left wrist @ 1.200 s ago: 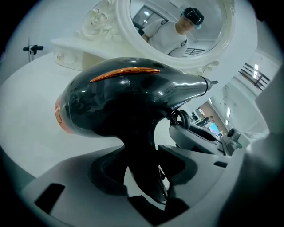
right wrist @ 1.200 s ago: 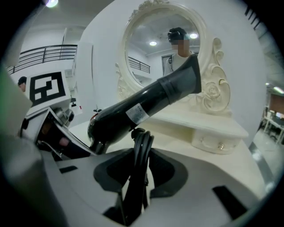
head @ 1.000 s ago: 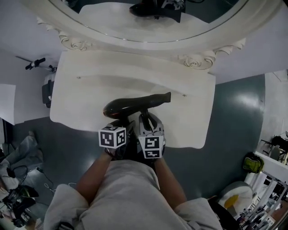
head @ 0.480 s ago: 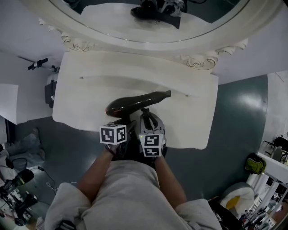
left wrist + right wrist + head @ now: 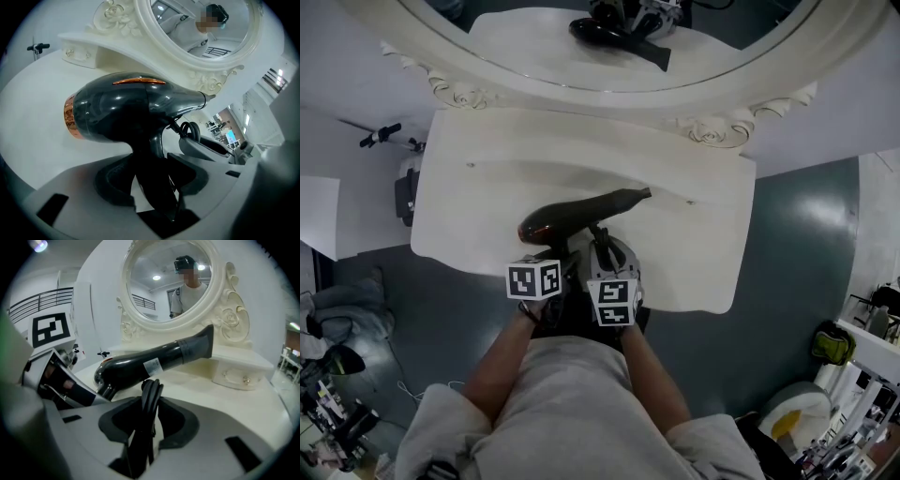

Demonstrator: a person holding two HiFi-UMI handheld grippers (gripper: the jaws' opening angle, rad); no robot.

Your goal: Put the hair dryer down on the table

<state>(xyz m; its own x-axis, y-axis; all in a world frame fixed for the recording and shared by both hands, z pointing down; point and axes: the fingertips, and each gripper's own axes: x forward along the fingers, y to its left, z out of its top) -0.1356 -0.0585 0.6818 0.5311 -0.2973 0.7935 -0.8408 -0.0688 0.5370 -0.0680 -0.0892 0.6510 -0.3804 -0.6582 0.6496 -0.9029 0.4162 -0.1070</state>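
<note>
Dryer [image 5: 581,214] runs lower-left to upper-right, nozzle [image 5: 639,196] aimed right, with left gripper [image 5: 154,183] clamped on its handle [image 5: 157,154] and right gripper [image 5: 147,423] pinching the cord [image 5: 151,390].

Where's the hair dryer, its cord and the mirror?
hair dryer [image 5: 122,112], left gripper view, on its black body.
cord [image 5: 150,404], right gripper view, on the looped part.
mirror [image 5: 150,296], right gripper view, on the glass.

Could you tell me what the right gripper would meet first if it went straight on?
The right gripper would probably hit the hair dryer barrel, lying across its path just beyond the coiled cord between its jaws; depth is unclear.
</note>
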